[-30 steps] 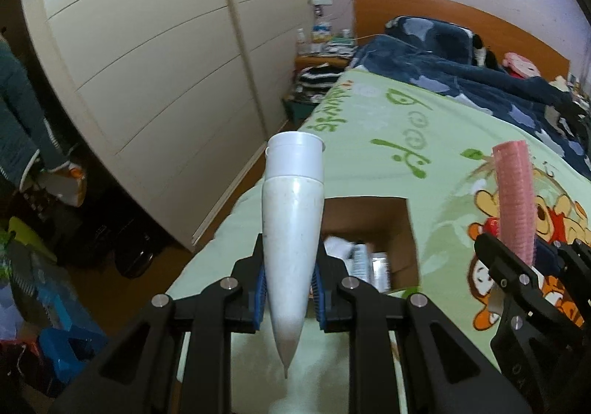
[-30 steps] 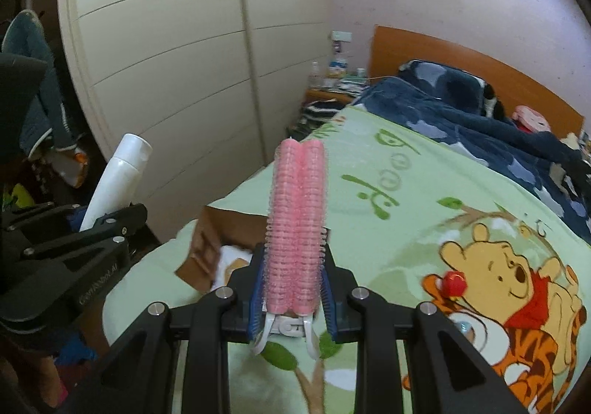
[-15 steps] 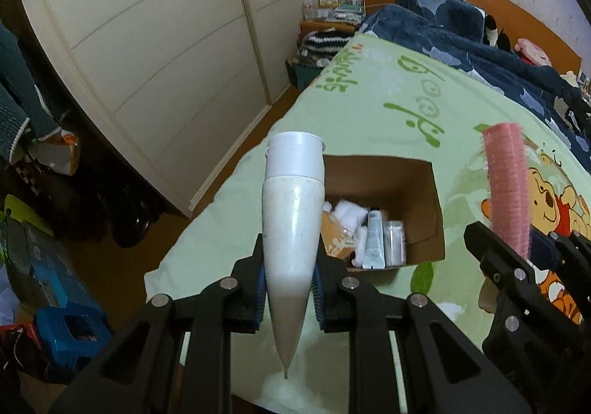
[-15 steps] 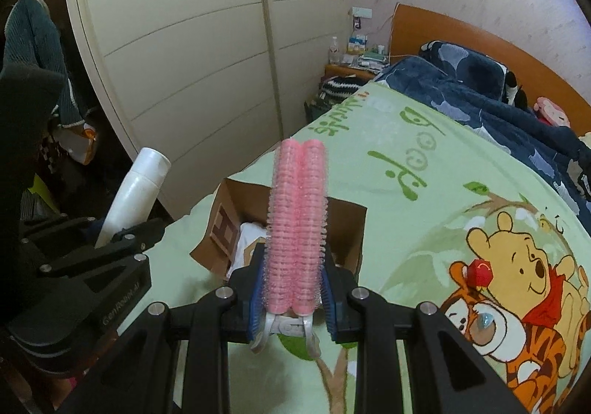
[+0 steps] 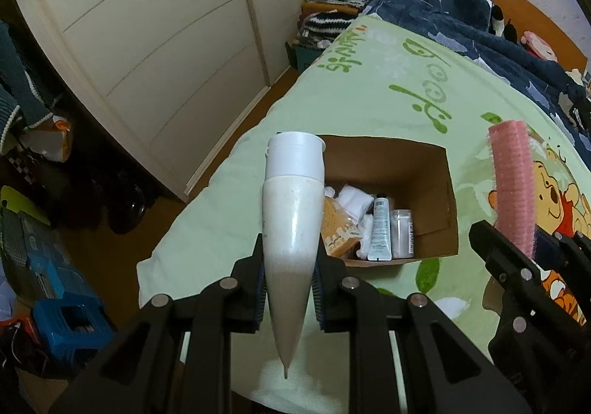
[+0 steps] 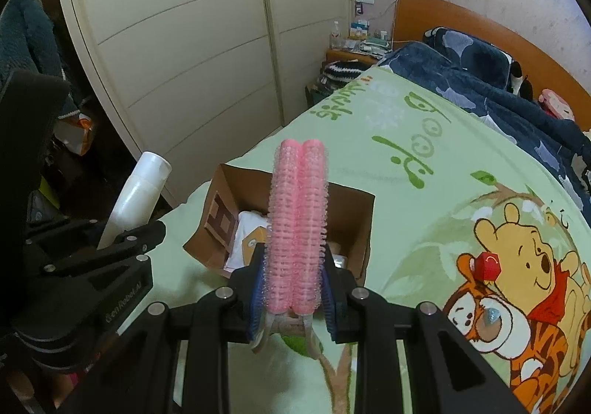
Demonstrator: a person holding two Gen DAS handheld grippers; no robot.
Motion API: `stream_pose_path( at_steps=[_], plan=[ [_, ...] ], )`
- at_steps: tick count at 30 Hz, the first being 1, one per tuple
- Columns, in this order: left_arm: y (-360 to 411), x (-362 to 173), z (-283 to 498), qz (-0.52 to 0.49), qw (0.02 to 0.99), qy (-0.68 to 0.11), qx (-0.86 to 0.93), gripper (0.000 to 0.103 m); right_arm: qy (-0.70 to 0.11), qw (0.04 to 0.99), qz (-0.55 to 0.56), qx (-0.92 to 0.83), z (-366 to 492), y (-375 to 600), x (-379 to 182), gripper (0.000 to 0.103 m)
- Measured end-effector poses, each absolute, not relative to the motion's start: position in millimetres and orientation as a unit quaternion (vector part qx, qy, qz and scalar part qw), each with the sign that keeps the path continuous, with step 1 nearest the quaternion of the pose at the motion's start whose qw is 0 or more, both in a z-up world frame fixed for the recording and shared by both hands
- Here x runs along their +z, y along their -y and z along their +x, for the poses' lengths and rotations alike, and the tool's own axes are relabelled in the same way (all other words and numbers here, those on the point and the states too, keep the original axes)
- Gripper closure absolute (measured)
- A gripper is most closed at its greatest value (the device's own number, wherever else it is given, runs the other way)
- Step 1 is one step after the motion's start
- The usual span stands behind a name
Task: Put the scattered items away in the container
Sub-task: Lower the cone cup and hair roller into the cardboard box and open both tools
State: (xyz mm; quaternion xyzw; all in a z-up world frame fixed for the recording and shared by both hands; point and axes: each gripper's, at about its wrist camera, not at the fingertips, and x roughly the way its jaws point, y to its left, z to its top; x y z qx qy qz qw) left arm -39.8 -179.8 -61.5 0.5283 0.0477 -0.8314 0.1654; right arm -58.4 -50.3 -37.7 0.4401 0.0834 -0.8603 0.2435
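Several toiletries (image 5: 381, 229) inside open cardboard box (image 5: 428, 170)

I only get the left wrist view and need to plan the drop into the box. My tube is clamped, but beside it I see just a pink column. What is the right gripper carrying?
Observer: Two pink rollers side by side. The right gripper has its jaws shut on their lower part.
Operator: Is anything left on the bed?
Observer: A small red item lies on the cartoon print, to the right of the box.
Operator: Is there anything else near it?
Observer: Just below it there is a small pale blue piece. I cannot tell whether it is an object or part of the print.
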Motion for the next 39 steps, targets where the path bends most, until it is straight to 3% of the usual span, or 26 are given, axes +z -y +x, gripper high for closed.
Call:
stream_pose_path(
  at_steps=[23,27,29,39],
  plan=[
    [210,-149,-127,0.613,0.136,-0.037,-0.777,0.082,-0.08,0.206,0.511,-0.831,-138,85,-104,0.077],
    [209,-151,-129,0.612,0.138,-0.031,-0.778,0.083,-0.08,0.204,0.515,-0.829,-139,84,-109,0.077],
    [208,-150,-130,0.61,0.136,-0.027,-0.78,0.089,-0.079,0.203,0.515,-0.829,-139,83,-110,0.077],
    [203,-136,-130,0.593,0.133,-0.018,-0.794,0.089,-0.076,0.203,0.517,-0.828,-138,81,-109,0.077]
  ],
)
